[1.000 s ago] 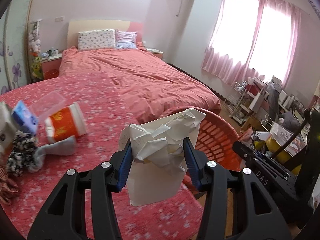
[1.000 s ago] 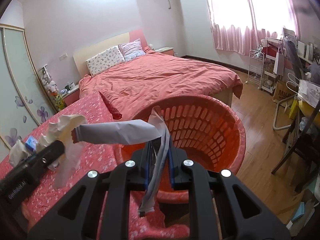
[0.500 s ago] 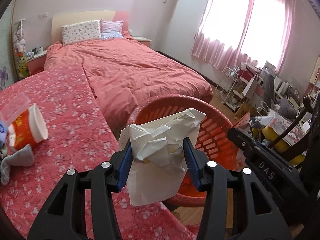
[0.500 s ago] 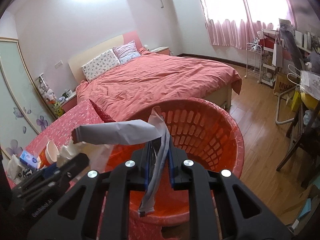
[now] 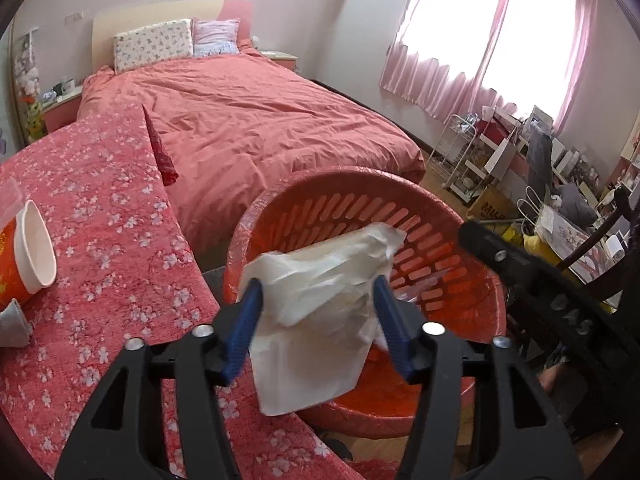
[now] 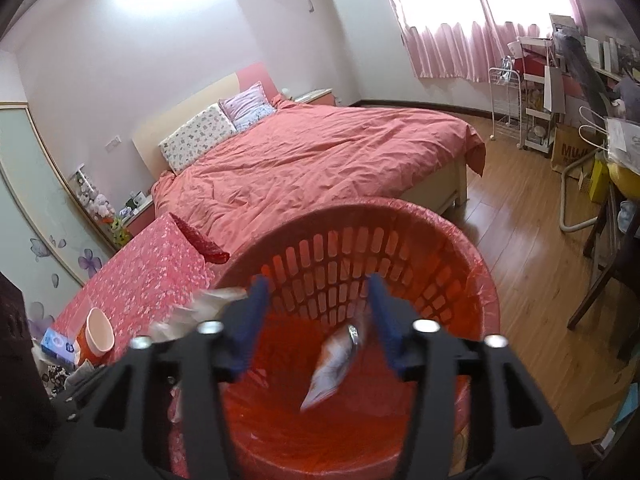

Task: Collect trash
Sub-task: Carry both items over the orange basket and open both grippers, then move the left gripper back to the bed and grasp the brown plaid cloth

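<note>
My left gripper (image 5: 318,300) is shut on a crumpled white paper wad (image 5: 320,312) and holds it over the near rim of the red slotted basket (image 5: 360,196). My right gripper (image 6: 316,304) is open above the same basket (image 6: 400,216). A silver and orange wrapper (image 6: 334,364) is blurred in mid-air inside the basket, below the right fingers. The paper wad also shows at the left of the right wrist view (image 6: 192,312).
A table with a red floral cloth (image 5: 100,240) stands left of the basket, with a tipped red paper cup (image 5: 28,256) and a grey sock (image 5: 12,324). A bed (image 5: 260,128) lies behind. A dark chair and cluttered shelves (image 5: 560,200) stand at the right.
My right gripper has opened and let go of the wrapper, which falls into the basket. My left gripper has carried the paper wad rightward to the basket's rim.
</note>
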`<state>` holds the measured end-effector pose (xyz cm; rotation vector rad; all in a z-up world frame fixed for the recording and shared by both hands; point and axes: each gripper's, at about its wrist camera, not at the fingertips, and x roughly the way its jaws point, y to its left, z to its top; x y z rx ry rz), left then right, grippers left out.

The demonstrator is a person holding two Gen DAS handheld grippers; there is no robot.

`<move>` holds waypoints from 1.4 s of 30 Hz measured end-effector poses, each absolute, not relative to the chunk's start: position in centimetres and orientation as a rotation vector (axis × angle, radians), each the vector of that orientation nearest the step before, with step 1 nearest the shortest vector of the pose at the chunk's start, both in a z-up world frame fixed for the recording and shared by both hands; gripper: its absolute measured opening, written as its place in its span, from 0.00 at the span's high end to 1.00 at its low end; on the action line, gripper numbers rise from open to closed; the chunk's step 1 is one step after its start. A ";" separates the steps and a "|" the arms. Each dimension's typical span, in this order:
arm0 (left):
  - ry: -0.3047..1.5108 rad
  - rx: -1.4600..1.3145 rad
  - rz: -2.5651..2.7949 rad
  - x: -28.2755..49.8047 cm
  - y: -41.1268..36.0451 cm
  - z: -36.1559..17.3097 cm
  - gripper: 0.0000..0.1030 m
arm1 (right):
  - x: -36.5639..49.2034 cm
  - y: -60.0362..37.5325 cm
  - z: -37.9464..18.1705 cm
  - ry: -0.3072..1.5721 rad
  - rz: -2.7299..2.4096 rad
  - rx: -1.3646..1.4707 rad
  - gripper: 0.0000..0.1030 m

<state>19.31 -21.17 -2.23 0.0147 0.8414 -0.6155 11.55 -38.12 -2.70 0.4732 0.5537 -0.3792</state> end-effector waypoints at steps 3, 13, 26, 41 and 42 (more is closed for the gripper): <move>0.851 0.019 -0.606 19.4 -20.8 -2.4 0.34 | 11.2 -38.2 -2.5 0.548 -0.386 0.477 0.36; 0.814 0.025 -0.514 18.8 -16.8 -1.3 0.31 | 9.7 -36.0 -1.1 0.545 -0.406 0.409 0.34; 0.700 0.053 -0.245 14.6 -4.0 1.6 0.31 | 9.4 -24.6 1.7 0.562 -0.233 0.236 0.34; 0.765 -0.021 0.082 14.7 12.1 -2.5 0.33 | 10.5 -11.7 0.4 0.623 -0.043 0.132 0.34; 0.777 -0.040 0.073 14.9 12.4 -2.7 0.35 | 10.5 -11.3 0.3 0.626 -0.040 0.129 0.34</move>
